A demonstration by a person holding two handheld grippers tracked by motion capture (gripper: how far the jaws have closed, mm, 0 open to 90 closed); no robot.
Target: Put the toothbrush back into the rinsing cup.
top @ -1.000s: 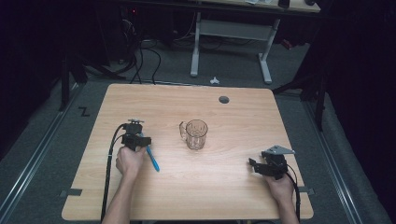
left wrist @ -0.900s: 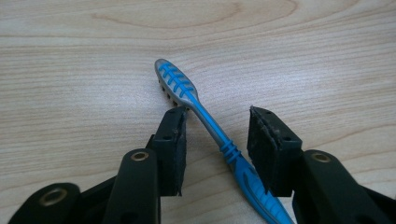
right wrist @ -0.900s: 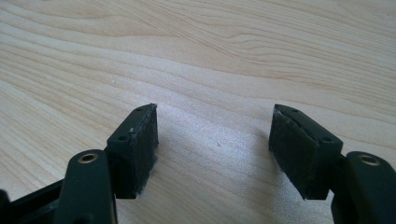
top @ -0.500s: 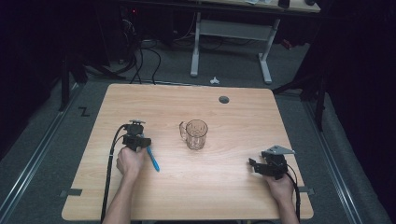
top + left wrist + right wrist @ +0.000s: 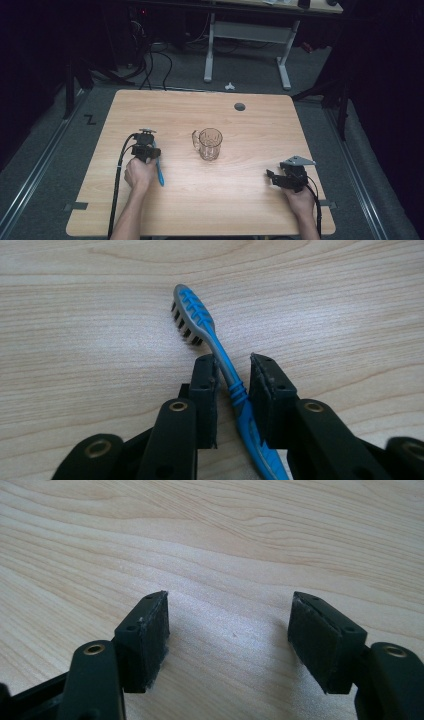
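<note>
While the jaws of the left gripper (image 5: 234, 371) have just been closing, the blue toothbrush (image 5: 226, 365) lies on the table (image 5: 250, 200) between its fingers (image 5: 206, 385); a thin gap is seen at one side, so no firm grip is judged yet. Next, a full squeeze is needed, then a lift toward the glass mug (image 5: 208, 144). The right gripper (image 5: 227, 630) is held wide, with nothing between.

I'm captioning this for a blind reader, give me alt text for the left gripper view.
A blue and grey toothbrush lies on a wooden table, its handle between the left gripper's two black jaws, which have just been closing around it, with small gaps left.
</note>
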